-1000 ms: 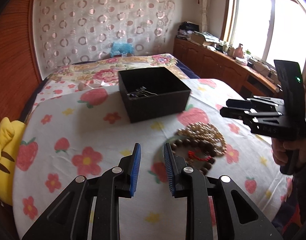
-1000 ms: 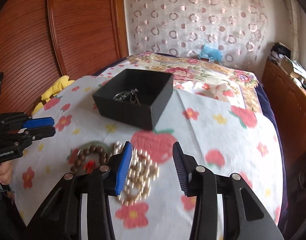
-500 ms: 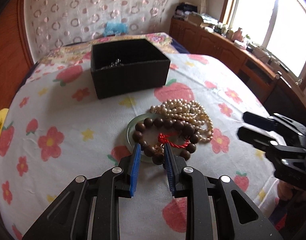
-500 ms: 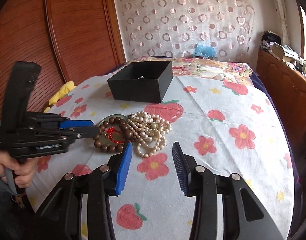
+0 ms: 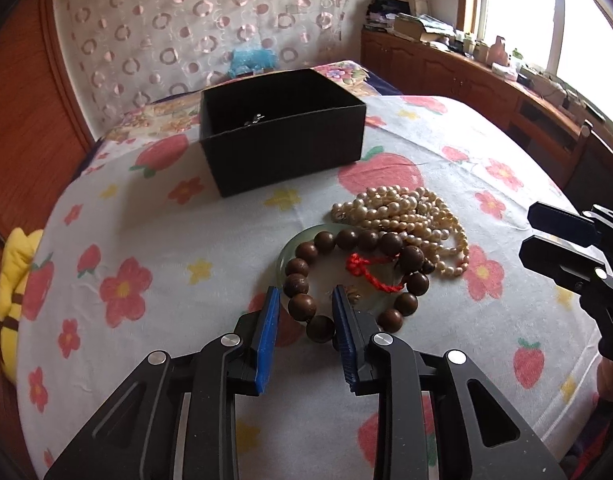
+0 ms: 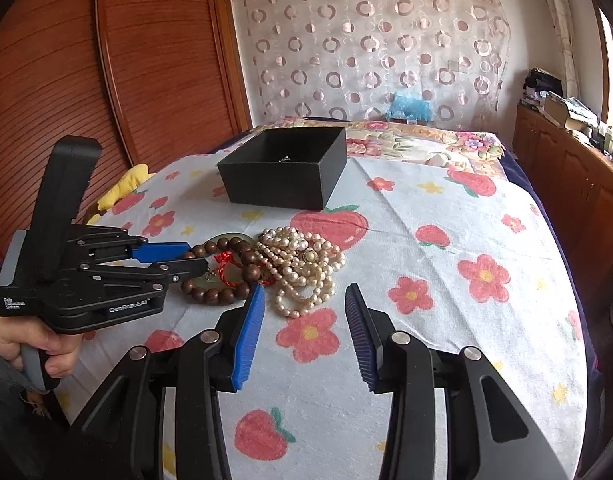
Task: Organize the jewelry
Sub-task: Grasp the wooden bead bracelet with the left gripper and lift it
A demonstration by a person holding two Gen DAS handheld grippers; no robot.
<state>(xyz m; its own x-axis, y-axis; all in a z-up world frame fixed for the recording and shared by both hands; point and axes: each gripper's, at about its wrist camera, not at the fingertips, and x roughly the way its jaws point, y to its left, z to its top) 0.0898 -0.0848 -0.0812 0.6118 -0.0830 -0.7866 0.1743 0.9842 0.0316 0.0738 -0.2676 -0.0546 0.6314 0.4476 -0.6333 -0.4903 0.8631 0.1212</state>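
Left claw (image 5: 304,300) opening astride wooden bead bracelet (image 5: 390,242), right claw (image 6: 304,300) open, empty, right view alone shows gripping hand (image 6: 30,340).

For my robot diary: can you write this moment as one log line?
left gripper: jaws opening around wooden bead bracelet, not gripped | right gripper: open, empty | pearl necklace: on cloth | black box: open

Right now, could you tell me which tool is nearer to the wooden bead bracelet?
Left. The left tool, jaws opening, straddles the near beads of the wooden bead bracelet; the right tool is beside the pearl necklace, open.
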